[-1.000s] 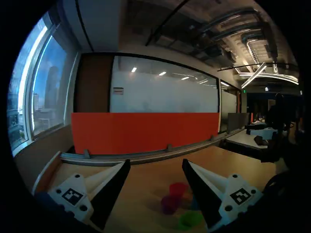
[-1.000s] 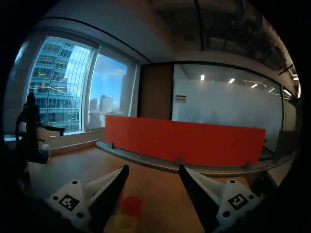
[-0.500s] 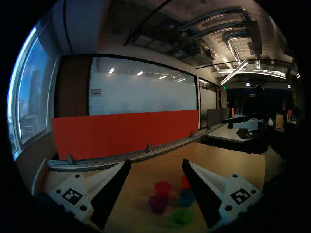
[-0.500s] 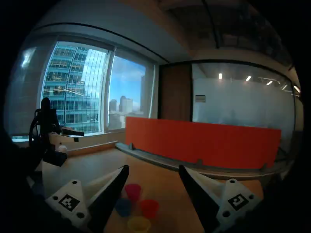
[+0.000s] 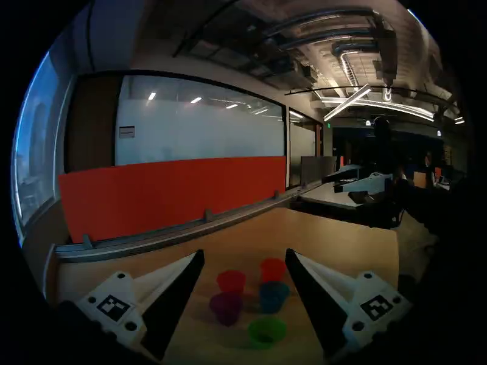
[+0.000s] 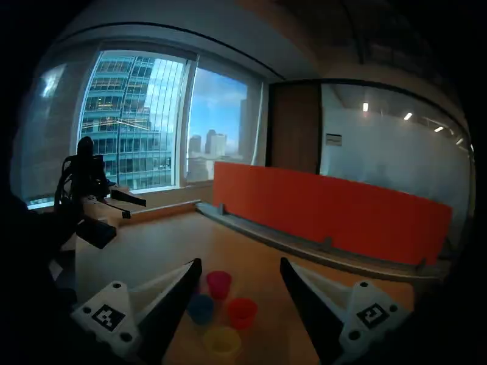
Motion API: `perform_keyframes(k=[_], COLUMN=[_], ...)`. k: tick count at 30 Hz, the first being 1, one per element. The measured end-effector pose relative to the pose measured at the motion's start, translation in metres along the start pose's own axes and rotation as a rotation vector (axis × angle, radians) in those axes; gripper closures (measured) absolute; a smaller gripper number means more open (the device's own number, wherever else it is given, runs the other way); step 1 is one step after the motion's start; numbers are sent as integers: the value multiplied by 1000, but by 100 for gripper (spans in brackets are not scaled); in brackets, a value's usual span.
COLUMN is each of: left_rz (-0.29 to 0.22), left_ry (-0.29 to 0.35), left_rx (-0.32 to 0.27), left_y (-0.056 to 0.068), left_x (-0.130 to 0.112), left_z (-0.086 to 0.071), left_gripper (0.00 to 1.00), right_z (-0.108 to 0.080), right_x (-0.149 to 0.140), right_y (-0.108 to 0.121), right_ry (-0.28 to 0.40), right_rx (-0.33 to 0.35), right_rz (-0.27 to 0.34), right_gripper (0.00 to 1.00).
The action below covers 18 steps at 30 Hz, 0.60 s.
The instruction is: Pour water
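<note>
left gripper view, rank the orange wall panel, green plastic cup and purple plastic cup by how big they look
1. orange wall panel, by far largest.
2-3. green plastic cup and purple plastic cup look alike; the green one sits nearer the camera, so I won't rank them.
</note>
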State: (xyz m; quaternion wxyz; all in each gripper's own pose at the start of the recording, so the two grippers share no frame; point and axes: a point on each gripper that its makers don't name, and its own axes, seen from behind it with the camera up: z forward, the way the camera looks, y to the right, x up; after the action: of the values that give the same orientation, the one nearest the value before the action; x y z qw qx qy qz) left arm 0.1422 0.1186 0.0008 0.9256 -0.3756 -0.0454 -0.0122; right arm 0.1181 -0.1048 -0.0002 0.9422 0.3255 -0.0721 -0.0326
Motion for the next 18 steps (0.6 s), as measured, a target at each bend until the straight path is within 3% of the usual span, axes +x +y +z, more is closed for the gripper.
perform_keyframes(k=[18], left_rz=[44], left_ry=[-93], left_rx=[-70], left_y=[15], left_x=[-51], left_z=[7], left_gripper=[1], right_z=[17], right_x=[-23], right_y=[-12], right_ry=[-70], right_rx=[82], right_rz=[-8], right_gripper=[1])
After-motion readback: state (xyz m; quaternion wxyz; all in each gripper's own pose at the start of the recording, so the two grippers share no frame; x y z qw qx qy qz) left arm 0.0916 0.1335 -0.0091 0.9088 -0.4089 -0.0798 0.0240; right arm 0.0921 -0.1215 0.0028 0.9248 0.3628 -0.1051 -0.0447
